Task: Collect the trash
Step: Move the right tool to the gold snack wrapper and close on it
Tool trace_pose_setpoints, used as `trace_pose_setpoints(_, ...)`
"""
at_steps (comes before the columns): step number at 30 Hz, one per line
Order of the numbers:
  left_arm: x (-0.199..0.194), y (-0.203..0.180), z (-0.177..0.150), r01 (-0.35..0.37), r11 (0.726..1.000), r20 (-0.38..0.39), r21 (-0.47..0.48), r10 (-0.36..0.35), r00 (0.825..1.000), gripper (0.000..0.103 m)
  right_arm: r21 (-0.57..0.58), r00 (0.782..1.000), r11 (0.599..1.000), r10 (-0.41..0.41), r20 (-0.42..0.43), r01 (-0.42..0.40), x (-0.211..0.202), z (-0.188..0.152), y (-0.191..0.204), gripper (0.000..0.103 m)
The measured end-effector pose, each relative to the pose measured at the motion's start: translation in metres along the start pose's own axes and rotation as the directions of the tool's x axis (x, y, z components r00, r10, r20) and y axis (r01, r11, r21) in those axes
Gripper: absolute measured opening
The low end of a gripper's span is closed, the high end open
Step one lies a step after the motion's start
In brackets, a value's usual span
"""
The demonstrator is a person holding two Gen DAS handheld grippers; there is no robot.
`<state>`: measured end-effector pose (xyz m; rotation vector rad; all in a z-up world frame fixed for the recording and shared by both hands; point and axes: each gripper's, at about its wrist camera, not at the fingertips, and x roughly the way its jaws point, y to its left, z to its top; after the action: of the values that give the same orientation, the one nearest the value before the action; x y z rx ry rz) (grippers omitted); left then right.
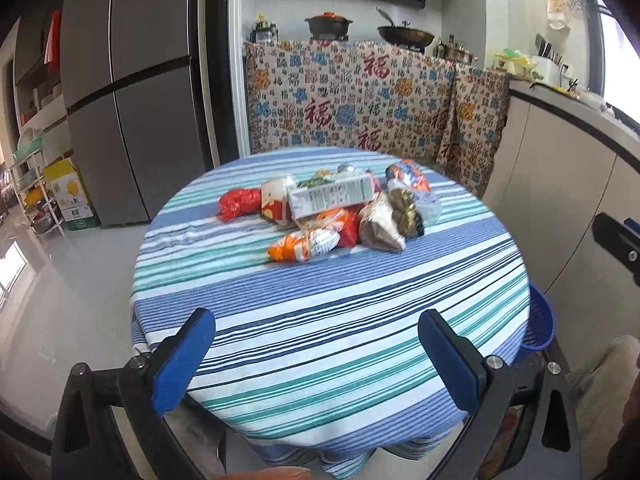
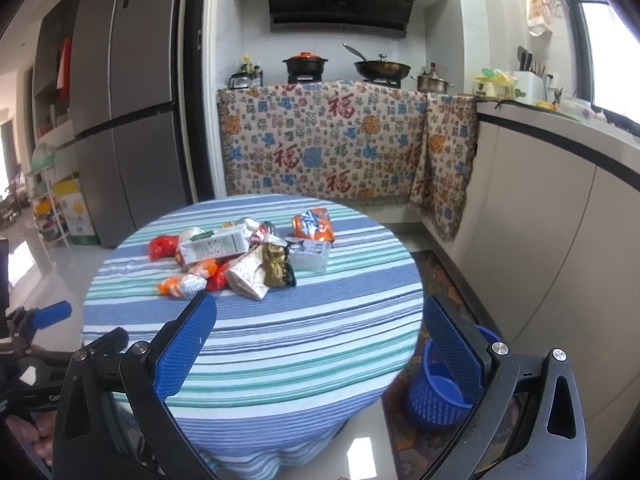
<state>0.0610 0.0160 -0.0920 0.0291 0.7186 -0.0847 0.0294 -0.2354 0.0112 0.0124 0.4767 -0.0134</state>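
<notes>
Left wrist view: left hand-held gripper (image 1: 316, 344) spread wide, empty, over the round blue-and-green striped tabletop (image 1: 320, 320); the heap of crumpled wrappers and cartons (image 1: 328, 212) lies mid-table, loosely stacked, so one pull may scatter it. Right wrist view: right hand-held gripper (image 2: 320, 332) equally wide and empty; only here the blue perforated plastic waste basket (image 2: 436, 396) shows fully, on the floor beside the table.

We count one round table (image 2: 280, 344) with a striped cloth. On it sits one pile of trash (image 2: 240, 256), and we cannot tell how many pieces. One blue basket (image 2: 436, 404) stands on the floor. Two pots (image 2: 306, 65) and one pan (image 2: 382, 68) sit on the stove.
</notes>
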Motion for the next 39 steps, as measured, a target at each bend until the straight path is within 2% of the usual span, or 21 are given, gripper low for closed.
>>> trace_pose_setpoints(6,0.052,0.012,-0.009,-0.048,0.998,-0.066,0.045,0.051,0.996,0.103,-0.013,0.998,1.0,0.027,-0.063,-0.028,0.039,-0.015,0.0,0.103)
trace_pose_setpoints(13,0.101,0.011,-0.011,-0.017,0.998,-0.153,0.067,0.027,0.988,0.103,-0.032,0.985,0.998,0.052,-0.165,-0.058,0.102,-0.033,0.001,0.103)
trace_pose_setpoints(16,0.118,0.009,-0.008,-0.019,0.996,-0.176,0.086,0.034,0.984,0.103,-0.037,0.973,0.997,0.063,-0.223,-0.073,0.133,-0.04,0.001,0.103)
trace_pose_setpoints(20,0.138,0.009,-0.003,-0.025,0.996,-0.206,0.086,0.042,0.978,0.103,-0.047,0.945,0.995,0.069,-0.318,-0.088,0.175,-0.05,0.002,0.103)
trace_pose_setpoints(24,0.15,0.016,0.003,0.016,0.999,-0.235,0.033,-0.007,0.972,0.103,-0.052,0.916,0.993,0.081,-0.393,-0.11,0.206,-0.056,0.003,0.103)
trace_pose_setpoints(26,0.154,0.018,0.006,0.009,1.0,-0.236,0.03,-0.001,0.972,0.103,-0.065,0.904,0.991,0.08,-0.421,-0.118,0.218,-0.056,0.006,0.103)
trace_pose_setpoints(35,0.16,0.021,0.014,0.016,0.999,-0.256,0.037,-0.006,0.967,0.103,-0.079,0.893,0.98,0.133,-0.429,-0.184,0.242,-0.047,0.008,0.103)
trace_pose_setpoints(37,0.163,0.021,0.017,0.048,0.997,-0.263,0.067,-0.029,0.964,0.103,-0.081,0.893,0.978,0.14,-0.429,-0.192,0.243,-0.046,0.007,0.103)
trace_pose_setpoints(39,0.166,0.026,0.021,0.111,0.987,-0.277,0.115,-0.076,0.958,0.103,-0.081,0.893,0.978,0.141,-0.427,-0.193,0.241,-0.046,0.007,0.103)
